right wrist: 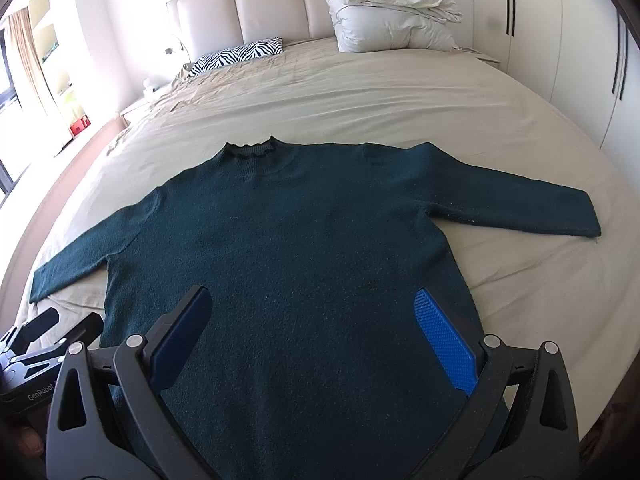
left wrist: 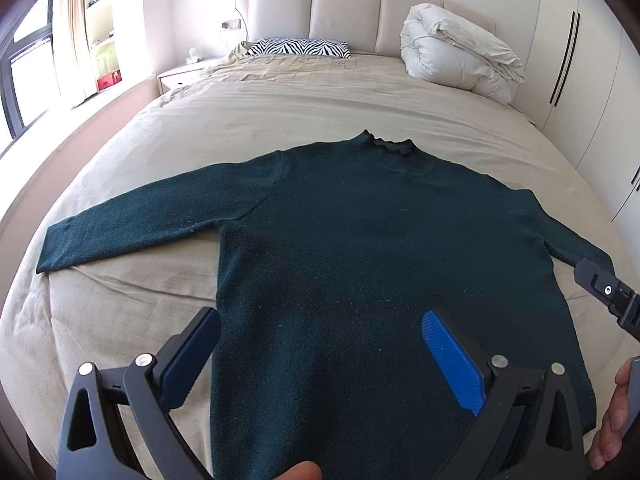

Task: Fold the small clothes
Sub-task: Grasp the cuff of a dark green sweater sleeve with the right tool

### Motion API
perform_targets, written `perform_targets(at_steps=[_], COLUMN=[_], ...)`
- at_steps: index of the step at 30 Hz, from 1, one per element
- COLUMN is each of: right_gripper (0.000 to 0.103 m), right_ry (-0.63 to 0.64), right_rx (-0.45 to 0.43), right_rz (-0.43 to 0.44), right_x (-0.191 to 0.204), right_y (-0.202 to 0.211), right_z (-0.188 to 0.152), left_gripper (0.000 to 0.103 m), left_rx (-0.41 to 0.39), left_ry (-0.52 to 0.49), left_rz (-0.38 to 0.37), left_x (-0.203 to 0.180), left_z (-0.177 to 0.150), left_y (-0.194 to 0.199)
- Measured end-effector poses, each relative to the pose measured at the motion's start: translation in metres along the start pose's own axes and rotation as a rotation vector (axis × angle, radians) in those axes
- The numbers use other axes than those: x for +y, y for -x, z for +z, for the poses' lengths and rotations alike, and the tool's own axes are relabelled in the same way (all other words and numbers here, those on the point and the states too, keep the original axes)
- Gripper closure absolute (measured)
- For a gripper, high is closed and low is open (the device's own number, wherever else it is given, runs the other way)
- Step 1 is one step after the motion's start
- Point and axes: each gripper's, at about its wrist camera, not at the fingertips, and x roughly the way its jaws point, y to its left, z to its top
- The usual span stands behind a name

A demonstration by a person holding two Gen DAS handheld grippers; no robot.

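The bed (left wrist: 120,320) gives me a broad, mostly smooth sheet to work on, with the rolled duvet (left wrist: 456,52) and zebra pillow (left wrist: 298,47) well away at the headboard end. The dark green sweater (left wrist: 352,260) lies flat across the near half, collar away from me, both sleeves spread out to the sides — nothing folded yet, as far as I can judge.

My left gripper (left wrist: 320,356) hangs over the lower left of the body, jaws spread wide and holding nothing. My right gripper (right wrist: 316,336) hovers over the lower right, likewise released and empty.

To do the first fold well, I'd take one sleeve near its cuff (left wrist: 50,252) and pinch only the knit, not the sheet beneath. Then carry it straight across the chest, low and slow — thick knit probably bunches if dragged.
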Motion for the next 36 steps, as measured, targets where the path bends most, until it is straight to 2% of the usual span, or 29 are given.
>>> perform_targets(at_steps=[4,8,11,14,17,19,23,26,29,30,31,33,36], right_gripper=[0.0,0.0,0.0,0.005,0.011,0.018,0.023,0.028,0.028,0.032,0.048,0.066,0.077], right_ry=[-0.135,-0.376,-0.595,-0.8,-0.992,-1.061,-1.141,-1.157,-1.178,-1.179,-1.167,-1.133,-1.094], right_rx=[-0.044,-0.053,-0.072,-0.099,-0.09,-0.098,-0.142,-0.166,-0.184,-0.196,-0.209,-0.187,-0.165], right_rz=[0.039,0.06,0.055,0.085,0.131,0.152,0.186,0.177,0.156,0.15,0.145,0.135,0.098], right_x=[-0.078,-0.191,-0.283,-0.364,-0.427,-0.452,-0.484,-0.5,-0.515,-0.519,-0.522,-0.526,-0.525], right_y=[-0.001,-0.016,-0.029,-0.045,-0.066,-0.078,-0.098,-0.113,-0.125,-0.127,-0.129,-0.139,-0.151], right_z=[0.019,0.029,0.019,0.004,-0.012,-0.02,-0.026,-0.021,-0.013,-0.01,-0.005,0.01,0.028], left_gripper=[0.0,0.0,0.0,0.0,0.0,0.0,0.0,0.0,0.0,0.001,0.002,0.01,0.013], left_rx=[0.079,0.121,0.114,0.131,0.172,0.196,0.194,0.201,0.204,0.205,0.206,0.211,0.225], left_ry=[0.013,-0.007,-0.031,-0.051,-0.048,-0.019,0.002,0.012,0.036,0.046,0.054,0.062,0.062], left_rz=[-0.072,-0.124,-0.164,-0.153,-0.148,-0.17,-0.223,-0.253,-0.288,-0.297,-0.307,-0.316,-0.319], left_x=[-0.018,-0.044,-0.064,-0.082,-0.092,-0.095,-0.1,-0.102,-0.1,-0.098,-0.097,-0.096,-0.096], left_z=[0.014,0.029,0.039,0.048,0.054,0.058,0.065,0.068,0.069,0.069,0.069,0.07,0.07], left_y=[-0.024,-0.044,-0.057,-0.071,-0.083,-0.091,-0.101,-0.108,-0.113,-0.116,-0.118,-0.122,-0.128])
